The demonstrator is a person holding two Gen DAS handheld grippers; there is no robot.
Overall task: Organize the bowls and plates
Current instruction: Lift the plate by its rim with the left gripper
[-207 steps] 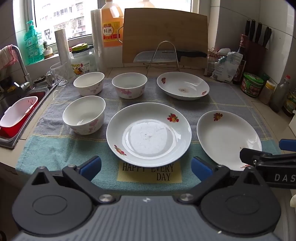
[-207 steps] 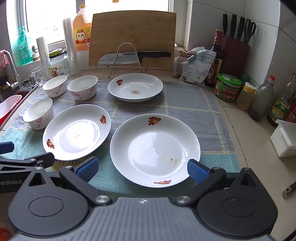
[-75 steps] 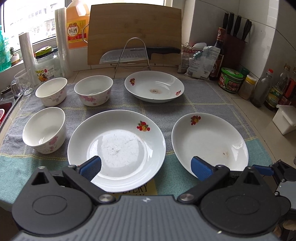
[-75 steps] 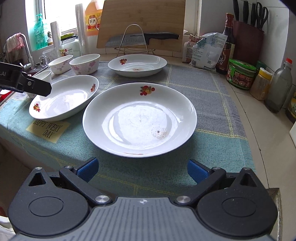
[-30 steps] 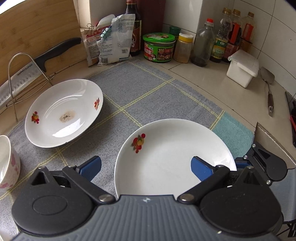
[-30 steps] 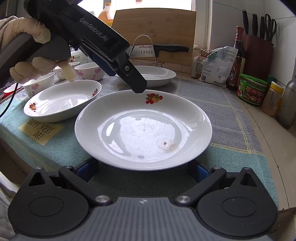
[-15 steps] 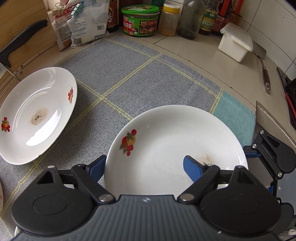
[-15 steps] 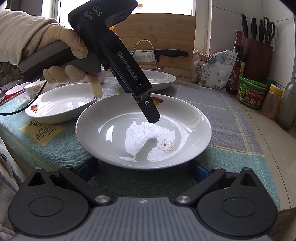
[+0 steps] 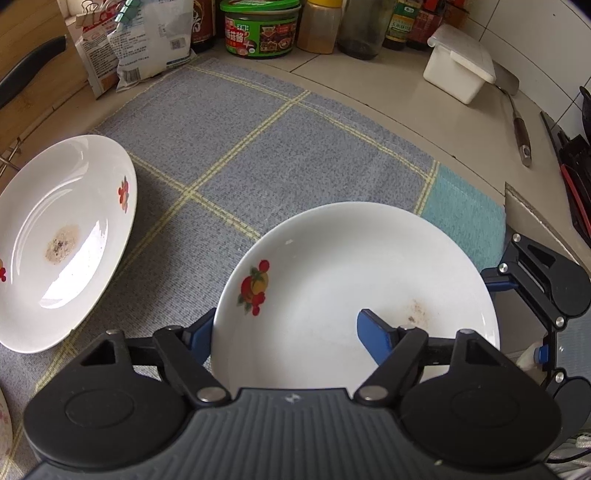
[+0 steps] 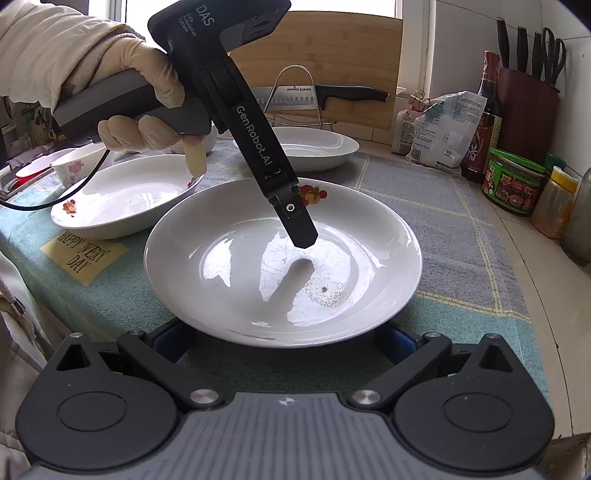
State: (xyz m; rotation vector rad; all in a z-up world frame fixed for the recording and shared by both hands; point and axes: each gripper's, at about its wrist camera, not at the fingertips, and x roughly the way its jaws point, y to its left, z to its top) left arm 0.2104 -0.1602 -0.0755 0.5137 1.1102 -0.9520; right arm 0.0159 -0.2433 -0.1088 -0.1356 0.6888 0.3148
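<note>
A white plate (image 9: 351,280) with a fruit print lies on the checked cloth (image 9: 258,147). My left gripper (image 9: 286,328) comes down steeply over its left rim. One blue finger (image 9: 199,334) is outside the rim and the other hangs over the plate's inside. Its jaws are closing and the pads are not pressing on the plate. The right wrist view shows that inner finger (image 10: 295,221) just above the plate (image 10: 284,258). My right gripper (image 10: 286,343) is open and wide at the plate's near rim, its pads partly hidden under it.
A stained plate (image 9: 62,240) lies to the left. Another plate (image 10: 122,195) and a bowl (image 10: 74,166) sit behind a gloved hand (image 10: 147,74). Jars (image 9: 258,33), a white box (image 9: 458,70), a spatula (image 9: 521,129) and the counter's edge are on the right.
My left gripper has sunk closer over the fruit-print plate, and its jaws have narrowed around the rim. The right gripper has stayed at the near rim.
</note>
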